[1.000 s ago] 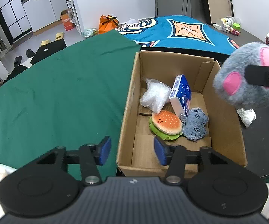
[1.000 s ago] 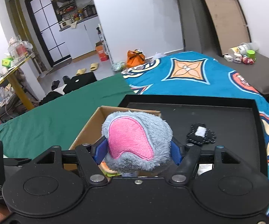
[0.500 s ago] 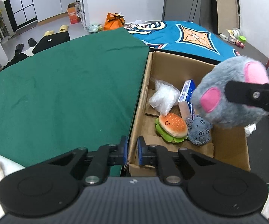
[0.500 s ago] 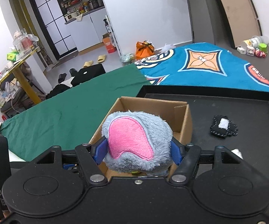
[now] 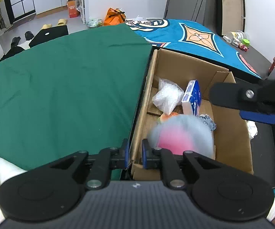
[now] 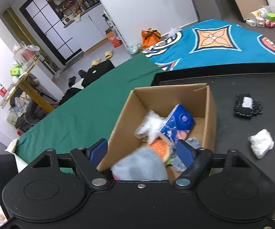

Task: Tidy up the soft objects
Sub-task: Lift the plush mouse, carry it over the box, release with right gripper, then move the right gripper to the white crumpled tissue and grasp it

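Dropping the grey-and-pink plush mouse into the cardboard box, blurred by motion and already inside the near end, just beside the burger plush and the small blue-grey plush. Right claw spread wide above the box's near wall, nothing between its blue pads; left claw pinched shut on the near-left corner of the box wall, steadying it. To finish this step well: keeping the left pinch firm so the light box does not skid or tip on the black tray as the mouse lands; holding the right claw open and lifting it straight up, clear of the box rim and of the tall blue tissue pack, which leans and could probably topple onto the clear plastic bag. Worth checking, once the blur settles, that the mouse sits below the rim rather than perched on the other toys. Remaining outside, on the tray to the right: a black fabric piece and a crumpled white wad, likely the next candidates.
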Demonstrator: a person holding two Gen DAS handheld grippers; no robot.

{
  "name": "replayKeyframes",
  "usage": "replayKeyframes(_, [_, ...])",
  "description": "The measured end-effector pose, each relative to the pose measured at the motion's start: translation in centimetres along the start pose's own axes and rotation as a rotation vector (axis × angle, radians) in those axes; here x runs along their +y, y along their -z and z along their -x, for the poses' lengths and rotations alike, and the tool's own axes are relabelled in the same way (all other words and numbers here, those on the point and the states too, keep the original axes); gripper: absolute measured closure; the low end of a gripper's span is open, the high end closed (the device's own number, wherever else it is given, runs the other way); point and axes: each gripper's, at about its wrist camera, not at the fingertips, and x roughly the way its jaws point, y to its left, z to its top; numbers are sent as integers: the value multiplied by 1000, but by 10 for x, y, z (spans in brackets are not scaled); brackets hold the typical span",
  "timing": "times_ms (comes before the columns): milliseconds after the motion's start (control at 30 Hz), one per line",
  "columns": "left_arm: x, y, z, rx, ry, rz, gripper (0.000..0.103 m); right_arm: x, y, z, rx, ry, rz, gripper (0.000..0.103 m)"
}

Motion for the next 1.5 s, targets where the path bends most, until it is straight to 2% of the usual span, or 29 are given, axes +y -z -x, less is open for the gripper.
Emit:
replayKeyframes(167, [-2, -1, 0, 13, -13, -4, 86, -5, 0, 14, -23, 27, 28, 25])
replayKeyframes(233, [-5, -1, 2, 14, -21, -16, 79, -6, 0, 19, -35, 41, 54, 25])
replayKeyframes(300, [-7, -1, 6, 0, -33, -29, 64, -8, 0, 25, -48, 60, 69, 25])
replayKeyframes(400, [-13, -2, 9, -20, -52, -44, 51, -16, -2, 32, -65, 75, 73, 25])
replayKeyframes(567, [-21, -3, 14, -27, -72, -73, 48, -33, -3, 39, -88, 106, 79, 25])
replayKeyframes(767, [-32, -7, 19, -42, -90, -106, 37, -57, -1, 38, -92, 135, 56, 27])
replayKeyframes(1167, [-56, -15, 10, -28, -128, -155, 35, -105, 14, 19, -53, 170, -2, 33])
replayKeyframes(1500, [-72, -19, -3, 14, -180, -202, 35, -133, 23, -1, -34, 223, -26, 33])
